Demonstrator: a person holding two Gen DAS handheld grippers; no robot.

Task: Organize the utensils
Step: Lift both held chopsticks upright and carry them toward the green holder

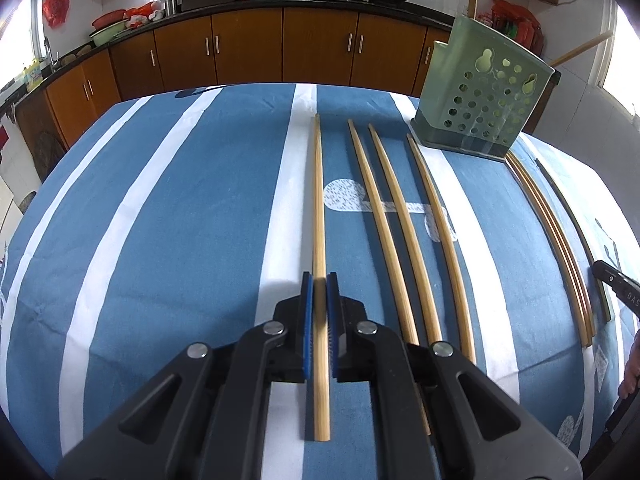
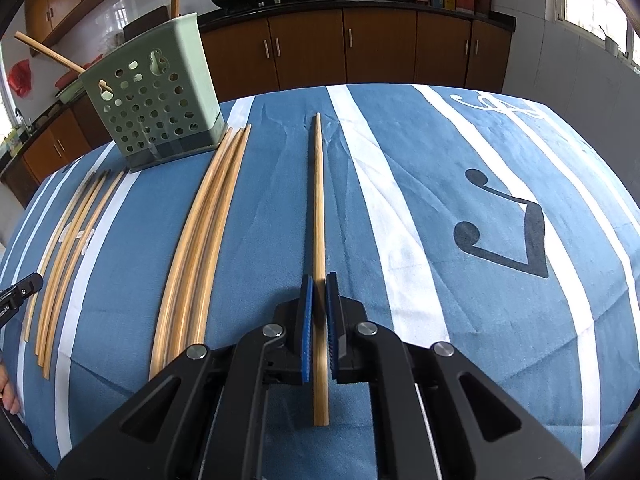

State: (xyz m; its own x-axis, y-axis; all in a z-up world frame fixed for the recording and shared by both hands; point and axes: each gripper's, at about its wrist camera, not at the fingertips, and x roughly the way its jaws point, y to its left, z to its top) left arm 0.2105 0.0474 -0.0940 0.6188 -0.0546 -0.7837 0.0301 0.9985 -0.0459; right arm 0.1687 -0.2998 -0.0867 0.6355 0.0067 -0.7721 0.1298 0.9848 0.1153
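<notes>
A: Nearest in the left wrist view, the left hand-held gripper (image 1: 319, 288) sits at 6 o'clock, its blue pads (image 1: 307, 320) pinching one bamboo chopstick (image 1: 318, 200) that runs straight toward 12.

B: The right wrist view matches: the right hand-held gripper (image 2: 319, 288) is pressed onto its own chopstick (image 2: 319, 208), also pointing to 12. Whether either stick is lifted off the striped cloth (image 1: 160, 220) on the worktop, I cannot tell.

A: Farther out on the left view, three loose chopsticks (image 1: 396, 208) lie at 1 o'clock, and another bundle (image 1: 560, 232) lies at 3.

B: Farthest on the worktop, the green perforated holder (image 1: 486, 92) stands at 1 to 2 o'clock; on my side it is at 10 to 11 (image 2: 156, 96), with a stick (image 2: 48, 53) already leaning out of it.

A: To do this well, I'd judge: keep the grip firm, raise the tip clear of the neighbours, tilt the stick upright, then lower it thin end first into the holder's open top.

B: Move the hands one at a time so they don't collide over the holder.
</notes>
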